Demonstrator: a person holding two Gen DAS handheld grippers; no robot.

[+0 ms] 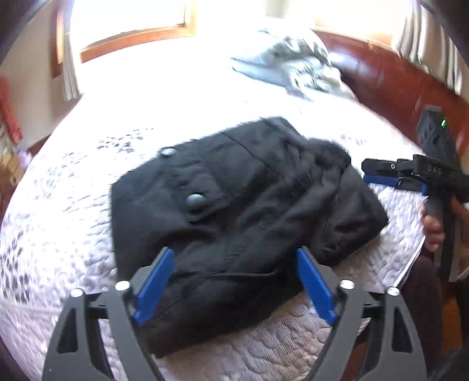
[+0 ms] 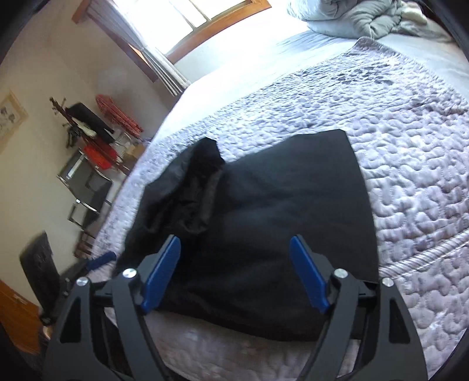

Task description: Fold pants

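Note:
The black pants (image 1: 234, 211) lie folded in a compact bundle on the quilted bedspread (image 1: 58, 234), with two round buttons on a pocket flap facing up. My left gripper (image 1: 233, 258) is open and empty, hovering over the near edge of the bundle. In the right wrist view the pants (image 2: 278, 211) show a flat smooth panel with a crumpled part at the left. My right gripper (image 2: 234, 246) is open and empty just above their near edge. The right gripper also shows at the right of the left wrist view (image 1: 381, 173), beside the bundle.
A rumpled grey blanket (image 1: 293, 64) lies at the far end of the bed (image 2: 366, 17). A wooden bed frame (image 1: 381, 73) curves along the right. A window (image 1: 132, 17) is behind. Chairs and clutter (image 2: 93, 152) stand by the wall left of the bed.

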